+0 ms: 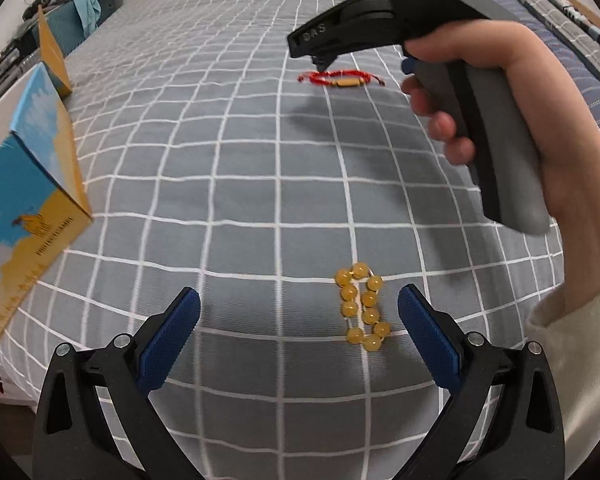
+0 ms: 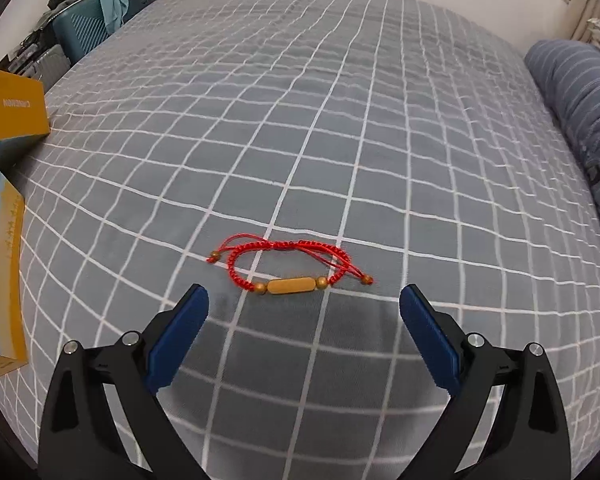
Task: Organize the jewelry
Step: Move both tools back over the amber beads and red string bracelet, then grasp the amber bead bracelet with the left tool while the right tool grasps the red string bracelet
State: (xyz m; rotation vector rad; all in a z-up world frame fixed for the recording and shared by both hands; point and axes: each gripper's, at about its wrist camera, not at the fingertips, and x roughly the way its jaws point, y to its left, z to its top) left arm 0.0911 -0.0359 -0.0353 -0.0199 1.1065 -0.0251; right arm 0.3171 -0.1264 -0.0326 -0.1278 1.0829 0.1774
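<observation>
Two bracelets lay on the checked bedspread, both grippers spread and empty

The left gripper [image 1: 299, 312] was released with the amber bead bracelet [image 1: 363, 307] lying between its pads, nearer the right one; the right gripper [image 2: 304, 312], also released, hovered just short of the red cord bracelet [image 2: 290, 266], which lay toward the middle of the bedspread [image 2: 340, 120]. Both pieces looked light and limp: the beads probably hard, smooth and prone to roll, best pinched across the doubled strand, the cord soft, easiest taken at its stiff oblong gold bead. A blue-and-yellow box [image 1: 28, 208] stood at the left edge; its lettering was too small to read, and the yellow box [image 2: 12, 108] behind it showed inverted print I couldn't make out
</observation>
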